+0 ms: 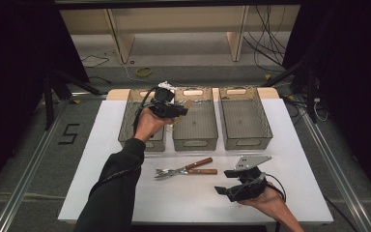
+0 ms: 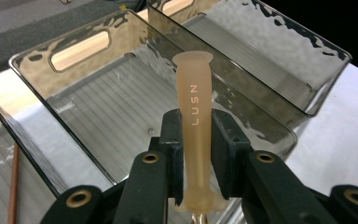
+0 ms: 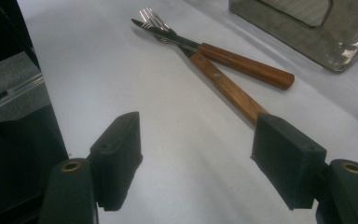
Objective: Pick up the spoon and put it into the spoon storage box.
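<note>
My left gripper [image 1: 178, 110] [image 2: 197, 128] is shut on a translucent beige utensil handle [image 2: 195, 102] marked LUSN and holds it above the middle smoky plastic bin [image 1: 195, 143] [image 2: 32, 58]. The utensil's working end is hidden below the jaws. On the white table, a fork [image 1: 166, 173] [image 3: 228, 88] and a knife [image 1: 198, 164] [image 3: 242, 65] with wooden handles lie crossed at their metal ends. My right gripper [image 1: 223, 181] [image 3: 198, 135] stands open just right of them, low over the table. It points along the fork's handle with nothing between its jaws.
Three bins stand in a row at the back of the table: left [image 1: 125, 129], middle, and right [image 1: 246, 143] [image 3: 307, 35]. A thin brown rod [image 2: 14, 186] lies in the left bin. Shelving and cables sit on the floor beyond the table [image 1: 106, 193].
</note>
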`<state>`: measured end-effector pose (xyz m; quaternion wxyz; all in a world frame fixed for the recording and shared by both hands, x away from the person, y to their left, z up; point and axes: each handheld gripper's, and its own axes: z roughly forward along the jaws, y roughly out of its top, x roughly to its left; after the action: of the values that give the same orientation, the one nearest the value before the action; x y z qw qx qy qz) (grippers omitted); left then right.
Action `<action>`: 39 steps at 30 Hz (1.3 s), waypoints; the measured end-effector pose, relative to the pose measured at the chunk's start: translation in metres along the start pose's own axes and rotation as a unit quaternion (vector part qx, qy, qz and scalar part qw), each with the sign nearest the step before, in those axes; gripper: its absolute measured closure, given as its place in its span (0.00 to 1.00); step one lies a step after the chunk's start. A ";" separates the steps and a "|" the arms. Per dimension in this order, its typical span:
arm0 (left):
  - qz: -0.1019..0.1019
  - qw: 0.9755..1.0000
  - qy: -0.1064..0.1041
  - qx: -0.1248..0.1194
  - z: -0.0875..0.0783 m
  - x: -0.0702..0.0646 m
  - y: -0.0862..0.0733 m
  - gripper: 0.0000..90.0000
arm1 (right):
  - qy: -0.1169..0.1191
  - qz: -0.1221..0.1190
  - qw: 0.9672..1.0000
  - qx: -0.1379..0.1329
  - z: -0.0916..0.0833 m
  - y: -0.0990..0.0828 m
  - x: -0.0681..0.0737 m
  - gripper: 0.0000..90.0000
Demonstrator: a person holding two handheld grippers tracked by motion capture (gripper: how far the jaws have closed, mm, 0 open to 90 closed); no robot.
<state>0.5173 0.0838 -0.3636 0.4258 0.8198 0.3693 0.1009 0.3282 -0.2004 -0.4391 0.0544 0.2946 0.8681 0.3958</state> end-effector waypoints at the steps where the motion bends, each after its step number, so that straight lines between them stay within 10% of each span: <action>1: -0.001 1.000 0.001 0.000 0.001 0.000 0.000 0.83 | 0.000 0.000 1.000 0.000 0.000 0.000 0.000 0.37; 36: -0.019 1.000 0.014 -0.012 0.046 0.004 -0.003 0.82 | 0.003 0.000 1.000 0.000 0.001 0.000 0.001 0.37; 39: -0.030 0.999 0.010 -0.013 0.047 0.006 -0.003 0.70 | 0.003 0.000 1.000 0.001 0.001 -0.001 0.001 0.37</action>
<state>0.5423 0.0596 -0.3962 0.4353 0.8017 0.3969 0.1010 0.3276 -0.2000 -0.4399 0.0519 0.2930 0.8687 0.3961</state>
